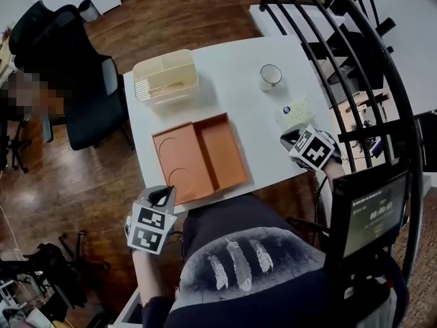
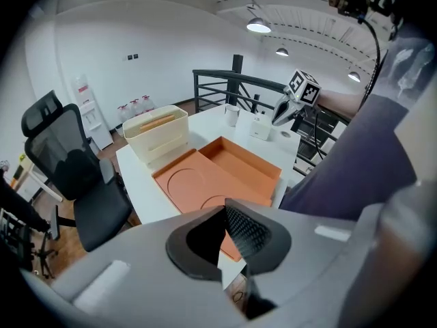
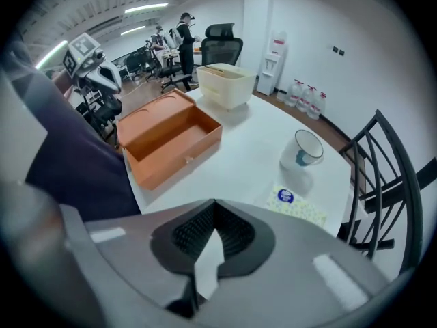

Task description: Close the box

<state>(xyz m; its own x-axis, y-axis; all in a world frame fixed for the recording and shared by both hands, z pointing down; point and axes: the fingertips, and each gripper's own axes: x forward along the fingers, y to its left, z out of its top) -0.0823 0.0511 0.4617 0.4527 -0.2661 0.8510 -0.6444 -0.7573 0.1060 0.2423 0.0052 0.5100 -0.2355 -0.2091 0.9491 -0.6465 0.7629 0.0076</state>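
Left claw [image 1: 162,195] and right claw [image 1: 290,139] are hovering clenched, empty; the box [image 1: 222,152] is lying open mid-frame, and nudging its lid [image 1: 181,164] clumsily risks sliding it off the table [image 1: 252,108].

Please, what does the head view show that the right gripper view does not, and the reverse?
Only the head view: the feather prints on the person's shirt and a small screen. Only the right gripper view: water bottles by the wall and a standing person far behind. Both: the open orange box, cream basket, mug, tissue pack and left claw.
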